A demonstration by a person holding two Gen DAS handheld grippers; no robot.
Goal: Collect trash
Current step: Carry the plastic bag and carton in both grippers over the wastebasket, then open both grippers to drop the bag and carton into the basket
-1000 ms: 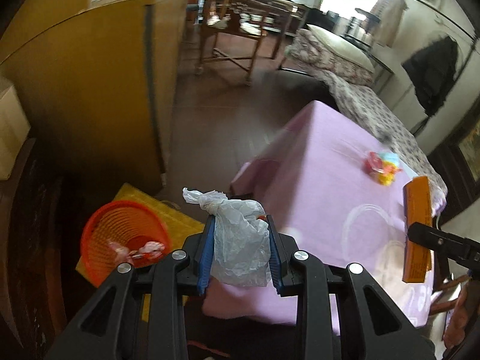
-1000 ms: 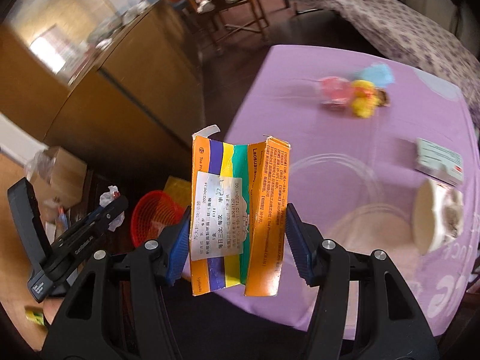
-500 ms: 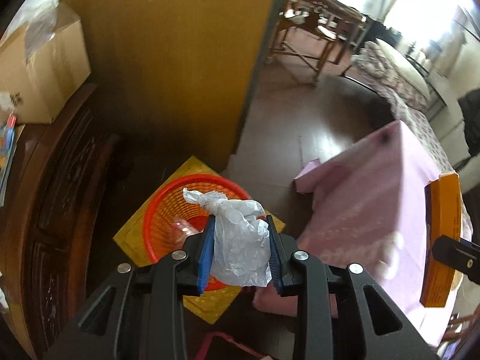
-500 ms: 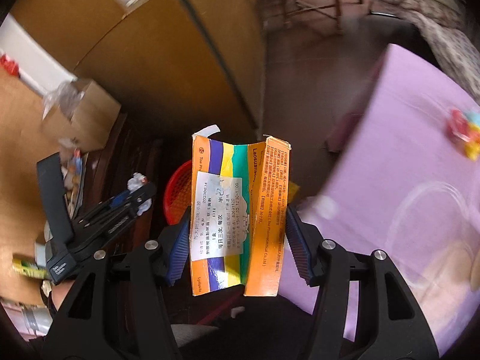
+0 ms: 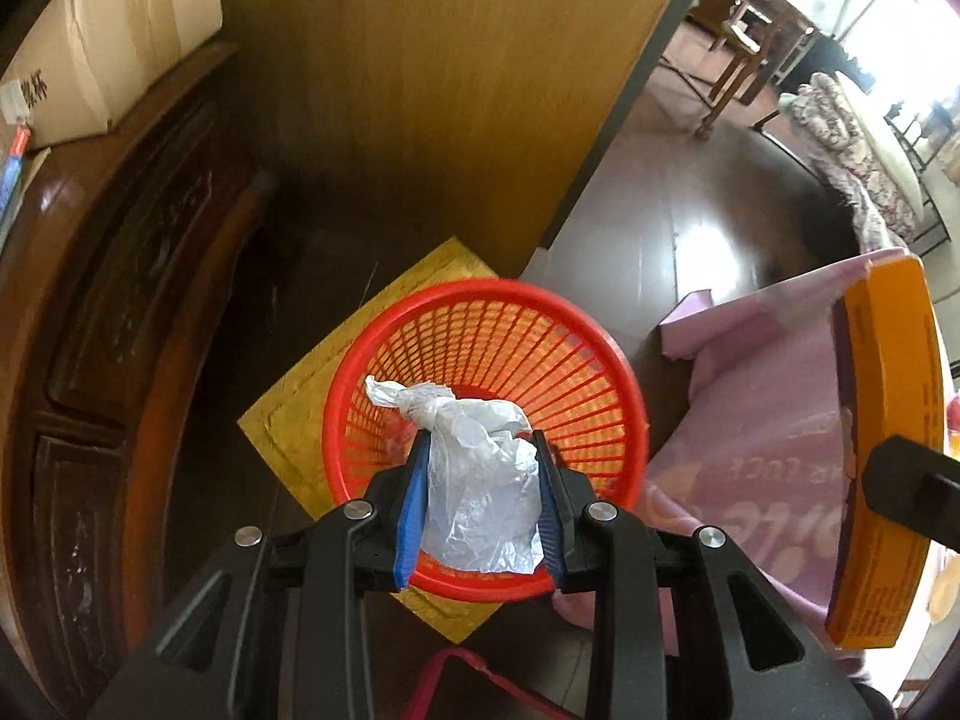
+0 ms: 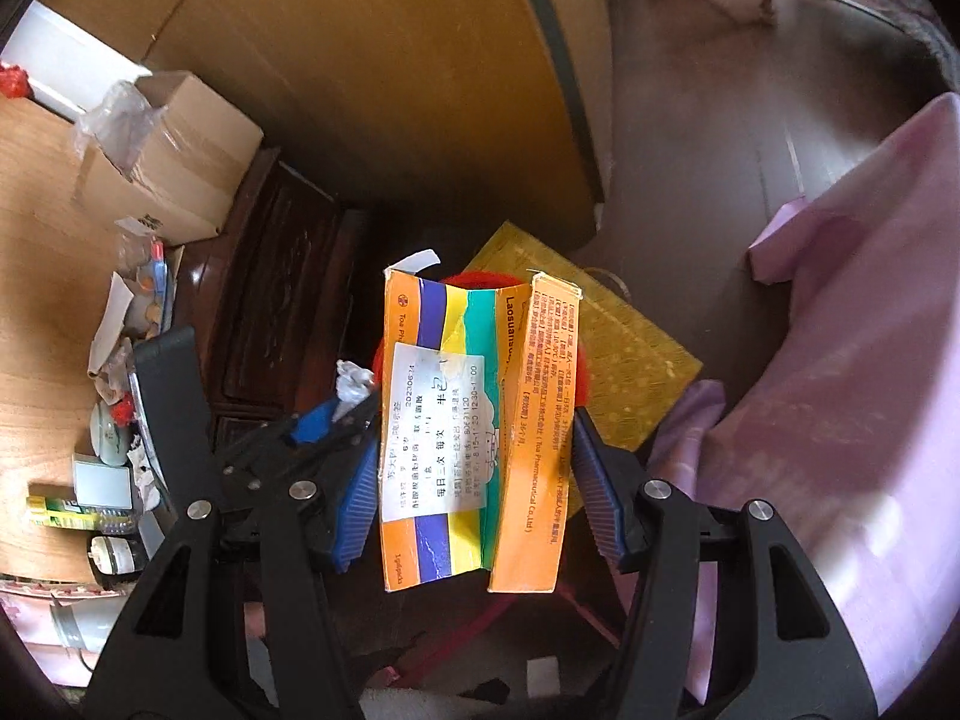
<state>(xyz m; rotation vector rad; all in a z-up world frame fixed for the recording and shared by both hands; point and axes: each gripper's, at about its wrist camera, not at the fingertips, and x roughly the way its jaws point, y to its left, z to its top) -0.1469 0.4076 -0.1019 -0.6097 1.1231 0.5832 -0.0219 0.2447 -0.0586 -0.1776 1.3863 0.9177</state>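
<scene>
Left claw point(image 5: 480, 504): clamped on a crumpled white plastic bag point(image 5: 480, 480); both blue pads press the bag's sides.
Bag position: centre of the left wrist frame, directly above the open mouth of the red basket point(image 5: 486, 432). The twisted knot of the bag points to the upper left of the frame.
Basket position: on a yellow mat point(image 5: 288, 420) on the floor, beside the dark wooden cabinet point(image 5: 120, 330) at the left of the frame and below the counter with the purple cloth point(image 5: 780, 432) at the right.
Right claw point(image 6: 474, 474): clamped on a flattened orange carton point(image 6: 480, 432); the carton's long axis runs along the fingers, from bottom to top of the frame.
Carton relative to basket: in the right wrist frame only slivers of red rim show at the carton's edges, so the basket lies behind and below the carton, near centre. In the left wrist frame the carton sits at the right edge, off to the side of the rim.
Key relation: the basket opening lies straight below the left claw; the bag is the nearer item.
Step in hand (judgement): release over the basket, bag first.
Requirement (judgement): part the left claw without lateral shift; the right claw must come further left over the rim before release.
Risk (judgement): light plastic may cling to a pad or drift onto the mat.
</scene>
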